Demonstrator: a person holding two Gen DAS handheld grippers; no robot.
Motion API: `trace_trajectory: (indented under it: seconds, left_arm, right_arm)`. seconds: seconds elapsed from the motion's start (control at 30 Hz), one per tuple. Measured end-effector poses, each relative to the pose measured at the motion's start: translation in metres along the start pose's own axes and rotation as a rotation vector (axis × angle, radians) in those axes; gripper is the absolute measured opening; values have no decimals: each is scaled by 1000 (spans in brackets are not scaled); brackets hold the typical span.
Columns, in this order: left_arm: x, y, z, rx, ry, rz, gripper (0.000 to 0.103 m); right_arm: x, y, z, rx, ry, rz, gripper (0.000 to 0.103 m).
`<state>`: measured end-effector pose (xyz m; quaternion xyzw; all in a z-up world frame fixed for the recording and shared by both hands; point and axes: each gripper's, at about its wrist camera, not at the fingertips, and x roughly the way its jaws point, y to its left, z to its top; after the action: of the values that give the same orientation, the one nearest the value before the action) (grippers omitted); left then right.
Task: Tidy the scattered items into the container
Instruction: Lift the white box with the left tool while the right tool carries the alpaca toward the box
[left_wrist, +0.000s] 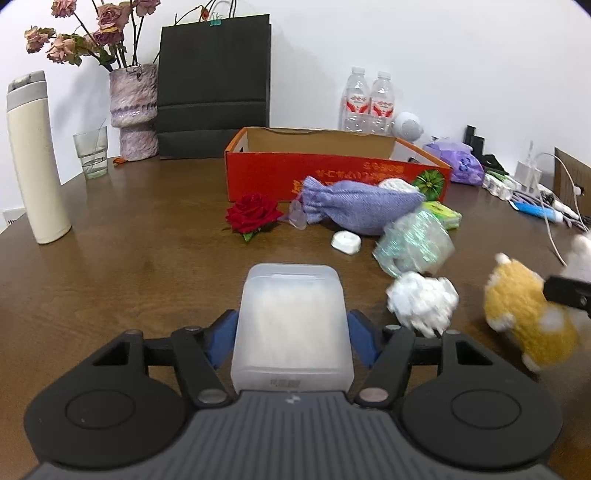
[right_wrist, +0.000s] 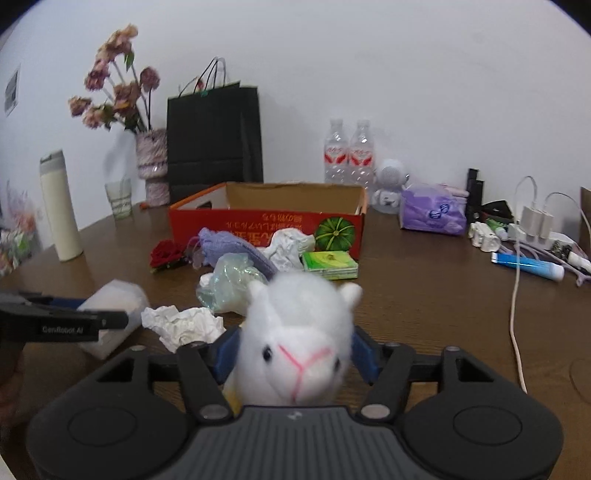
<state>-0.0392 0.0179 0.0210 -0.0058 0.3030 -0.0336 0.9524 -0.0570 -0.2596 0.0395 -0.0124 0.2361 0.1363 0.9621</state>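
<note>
My left gripper (left_wrist: 293, 334) is shut on a translucent white plastic box (left_wrist: 291, 317), its blue pads against both sides. My right gripper (right_wrist: 295, 354) is shut on a plush toy (right_wrist: 295, 332) with a white head and a yellow body (left_wrist: 528, 314), held above the table at the right of the left wrist view. The red cardboard container (left_wrist: 332, 173) stands open behind the clutter. In front of it lie a red rose (left_wrist: 253, 216), a purple knitted pouch (left_wrist: 362, 208), a white earbud case (left_wrist: 346, 242), shiny plastic wrap (left_wrist: 413, 243), crumpled paper (left_wrist: 423, 299) and a green packet (right_wrist: 330, 262).
A cream flask (left_wrist: 33, 158), a glass (left_wrist: 91, 151), a vase of dried flowers (left_wrist: 133, 110) and a black paper bag (left_wrist: 214, 85) stand at the back left. Two water bottles (left_wrist: 369, 103) stand behind the container. Chargers, cables (right_wrist: 532, 221) and a blue tube (right_wrist: 528, 266) lie at the right.
</note>
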Motion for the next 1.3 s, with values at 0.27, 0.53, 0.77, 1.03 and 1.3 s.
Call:
trace_trajectory:
  seconds: [0.27, 0.53, 0.77, 1.03, 1.3]
  left_arm:
    - [-2, -6, -10, 35, 8, 2, 77]
    - [-7, -2, -15, 17, 0, -9, 66]
    - [-22, -2, 1, -11, -86, -11, 66]
    - [-25, 12, 52, -31, -172, -54, 66]
    - [80, 14, 199, -38, -126, -118, 66]
  right_arm:
    - [5, 1, -4, 9, -14, 11, 66]
    - [-5, 3, -12, -36, -25, -6, 55]
    - [3, 9, -6, -40, -36, 32, 41]
    - [-7, 0, 24, 30, -85, 24, 38]
    - [61, -29, 162, 57, -225, -39, 39]
